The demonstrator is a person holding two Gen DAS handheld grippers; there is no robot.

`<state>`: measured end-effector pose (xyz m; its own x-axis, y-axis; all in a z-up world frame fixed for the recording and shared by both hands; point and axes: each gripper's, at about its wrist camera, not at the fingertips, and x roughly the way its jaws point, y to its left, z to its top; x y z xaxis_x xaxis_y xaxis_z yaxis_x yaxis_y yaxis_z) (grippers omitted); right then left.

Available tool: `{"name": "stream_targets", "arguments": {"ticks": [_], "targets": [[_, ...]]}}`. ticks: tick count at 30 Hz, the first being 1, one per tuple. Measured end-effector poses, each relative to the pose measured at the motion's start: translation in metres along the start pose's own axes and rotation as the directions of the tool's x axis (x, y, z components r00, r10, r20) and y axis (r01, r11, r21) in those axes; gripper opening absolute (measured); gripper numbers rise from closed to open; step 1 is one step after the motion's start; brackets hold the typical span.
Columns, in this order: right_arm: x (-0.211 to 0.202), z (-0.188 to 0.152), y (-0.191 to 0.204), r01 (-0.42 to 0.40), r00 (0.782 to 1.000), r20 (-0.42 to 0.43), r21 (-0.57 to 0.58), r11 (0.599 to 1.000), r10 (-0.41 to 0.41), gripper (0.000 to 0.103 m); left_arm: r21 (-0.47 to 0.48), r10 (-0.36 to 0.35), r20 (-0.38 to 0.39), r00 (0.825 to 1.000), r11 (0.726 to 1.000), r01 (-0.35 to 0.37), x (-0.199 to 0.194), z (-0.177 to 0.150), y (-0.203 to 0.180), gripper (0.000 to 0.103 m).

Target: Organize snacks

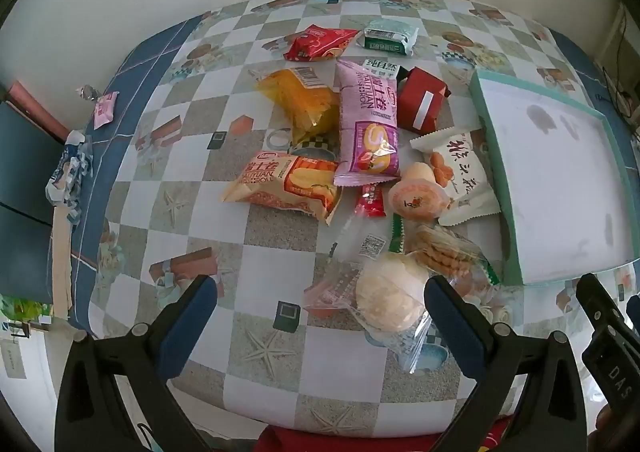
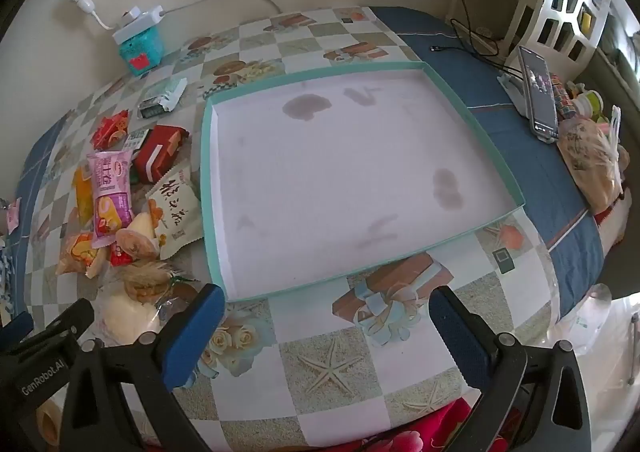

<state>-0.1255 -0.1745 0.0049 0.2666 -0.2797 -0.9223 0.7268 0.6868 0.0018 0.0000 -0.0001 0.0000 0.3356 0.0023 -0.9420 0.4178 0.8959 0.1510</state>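
both hand-held grippers, left (image 1: 320,316) and right (image 2: 326,322), gape wide (empty).

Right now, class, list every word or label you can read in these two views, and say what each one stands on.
"SWISS ROLL": purple snack packet.
"SWISS ROLL": orange snack packet.
"GenRobot.AI": left tongs' body, seen from the right wrist.
"DAS": right tongs' body, seen from the left wrist.
Chinese characters on packets, QR code, barcode: not transcribed.
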Motion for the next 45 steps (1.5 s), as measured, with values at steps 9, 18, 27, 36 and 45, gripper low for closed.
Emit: {"name": "stream_targets", "arguments": {"ticks": [9, 18, 27, 36, 45], "targets": [[-0.0002, -0.0001, -0.0010, -0.004, 1.000, 0.003, -0.002, 1.000, 0.004, 0.103, 0.005, -0.002, -0.001, 1.000, 1.000, 0.002, 0.0004, 0.0005, -0.0002, 0.103], [-0.0008, 0.0000, -0.0016, -0.005, 1.000, 0.003, 0.002, 1.000, 0.005, 0.103, 0.004, -0.001, 0.001, 1.000, 1.000, 0.001, -0.0008, 0.0003, -0.0026, 0.103], [-0.0042, 0.0011, -0.0026, -0.014, 1.000, 0.017, -0.006, 1.000, 0.014, 0.103, 0.006, 0.003, 0.002, 1.000, 1.000, -0.003, -0.0005, 0.0001, -0.0044, 0.103], [-0.0022, 0.0000, -0.0014, -0.013, 1.000, 0.019, -0.002, 1.000, 0.013, 0.103, 0.008, 0.004, 0.002, 1.000, 1.000, -0.004, -0.0005, -0.0002, -0.0050, 0.103], [-0.0005, 0.0002, -0.0029, -0.016, 1.000, 0.013, 0.005, 1.000, 0.016, 0.103, 0.007, 0.007, 0.001, 1.000, 1.000, -0.007, -0.0004, -0.0003, -0.0053, 0.103]]}}
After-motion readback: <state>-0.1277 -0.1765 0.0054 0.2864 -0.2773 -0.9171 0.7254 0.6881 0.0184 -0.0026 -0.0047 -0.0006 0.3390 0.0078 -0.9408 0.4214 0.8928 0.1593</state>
